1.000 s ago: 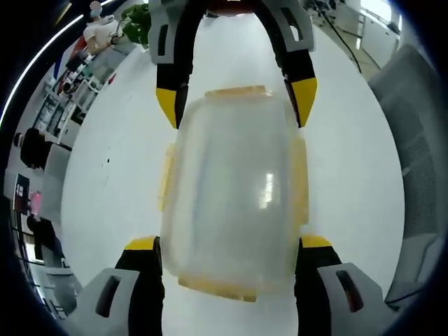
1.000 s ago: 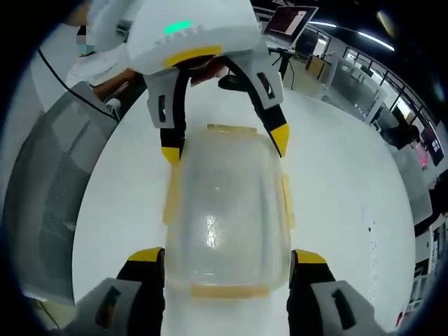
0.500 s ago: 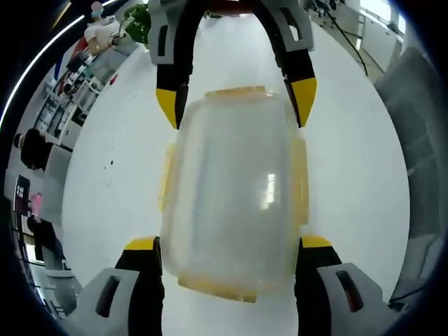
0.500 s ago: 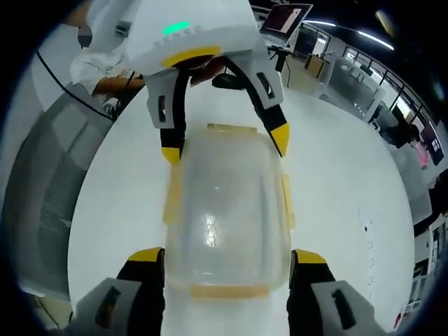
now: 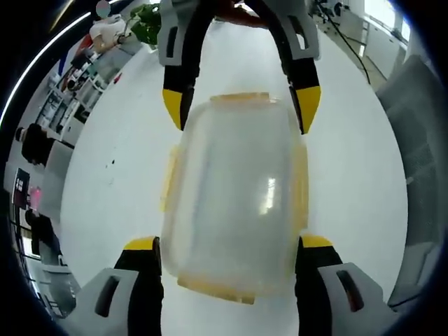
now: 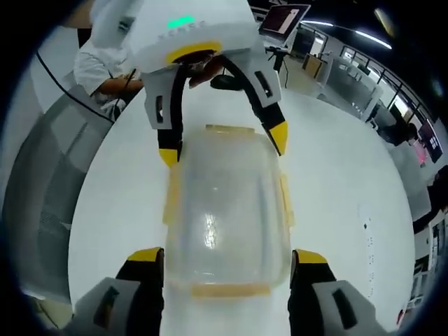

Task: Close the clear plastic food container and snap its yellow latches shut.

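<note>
- One clear plastic food container [image 5: 234,203] – lid on, mid-counter [image 5: 119,189].
- Four yellow latches [image 5: 241,97] – one on each side of the lid.
- Two grippers: left gripper [image 5: 227,248], right gripper [image 6: 227,255].
- Four yellow-tipped fingers [image 5: 142,246], two per gripper.

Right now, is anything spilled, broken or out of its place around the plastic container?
Nothing stands out. The clear container sits flat on the white table with its lid on, and its yellow latches look whole. The left gripper and the right gripper each straddle one end. No spill shows on the table.
</note>
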Demonstrator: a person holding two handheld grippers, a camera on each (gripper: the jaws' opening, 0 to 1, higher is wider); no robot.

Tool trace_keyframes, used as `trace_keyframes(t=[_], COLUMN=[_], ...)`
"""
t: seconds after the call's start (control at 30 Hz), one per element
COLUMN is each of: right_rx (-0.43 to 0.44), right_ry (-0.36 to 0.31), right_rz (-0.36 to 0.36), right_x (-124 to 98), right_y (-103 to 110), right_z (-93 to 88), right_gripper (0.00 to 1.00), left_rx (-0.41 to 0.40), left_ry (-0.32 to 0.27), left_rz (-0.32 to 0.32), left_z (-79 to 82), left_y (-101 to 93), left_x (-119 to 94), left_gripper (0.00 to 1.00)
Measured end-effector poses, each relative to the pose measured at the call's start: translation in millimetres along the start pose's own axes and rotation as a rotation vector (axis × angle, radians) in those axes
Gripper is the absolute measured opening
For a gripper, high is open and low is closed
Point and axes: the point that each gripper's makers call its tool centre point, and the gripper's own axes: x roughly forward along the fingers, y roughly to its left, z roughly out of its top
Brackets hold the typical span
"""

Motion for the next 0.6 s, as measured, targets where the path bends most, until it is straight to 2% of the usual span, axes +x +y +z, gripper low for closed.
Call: trace_keyframes(t=[0.07,0.17,0.23,0.3,0.6], right_rx=[0.004,0.014,0.023,0.069,0.115], right_ry=[-0.011,-0.011,-0.018,-0.056,-0.075], right_rz=[-0.017,-0.015,-0.038,-0.047,-0.073], right_x=[-2,-4,-8,-12,-19], right_y=[-1,1,-3,-3,6], right_z=[-0.8,-3.5,-4.6,-1.2,-9.9], right_gripper=[0.79,0.79,0.79,0.79,0.79], left_rx=[0.002,-0.010,-0.015,-0.031,-0.122], left_ry=[-0.009,-0.013,-0.018,-0.027,-0.044], left_rz=[0.013,0.011,0.015,0.022,0.041], left_z=[1.7,1.8,1.9,0.6,-18.2], left_y=[1.6,1.1,1.0,0.6,-3.2], left_x=[-1,-4,-8,-10,-16], left_gripper=[0.80,0.79,0.79,0.80,0.82])
